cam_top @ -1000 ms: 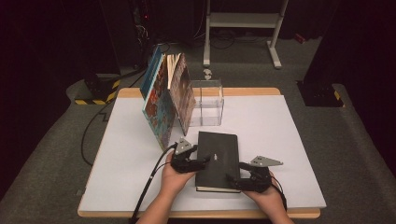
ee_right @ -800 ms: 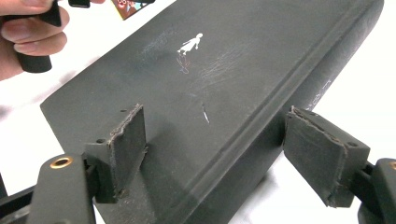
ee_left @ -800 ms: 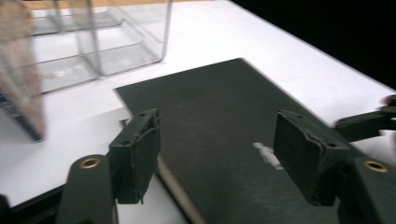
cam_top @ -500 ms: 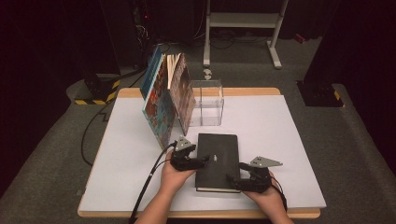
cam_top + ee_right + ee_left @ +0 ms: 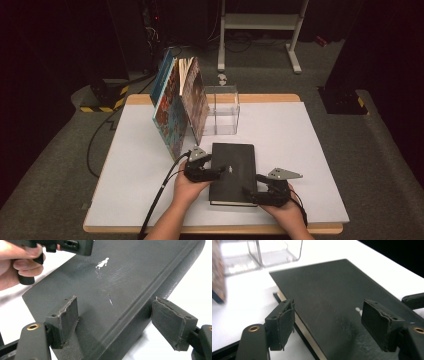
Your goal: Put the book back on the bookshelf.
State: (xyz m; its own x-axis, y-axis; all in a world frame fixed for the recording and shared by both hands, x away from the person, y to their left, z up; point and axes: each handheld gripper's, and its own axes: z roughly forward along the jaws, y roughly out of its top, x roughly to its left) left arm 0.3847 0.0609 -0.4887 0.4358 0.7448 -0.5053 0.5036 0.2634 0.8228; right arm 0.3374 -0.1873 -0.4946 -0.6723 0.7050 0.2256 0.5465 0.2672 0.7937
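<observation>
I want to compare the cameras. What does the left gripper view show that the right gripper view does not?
Left gripper view: the clear box behind the black book, and the book's cream page edge. Right gripper view: a small white figure on the cover, the book's spine, and the person's hand holding the other gripper. Both show the black book between open jaws on the white table.

The left gripper (image 5: 216,171) is held low in the left hand (image 5: 189,185), with the forearm brought in from the bottom edge of the high view. Its jaws are kept apart (they have just been closing slightly). The right gripper (image 5: 250,192) is held in the right hand (image 5: 286,210), its jaws spread wide.
</observation>
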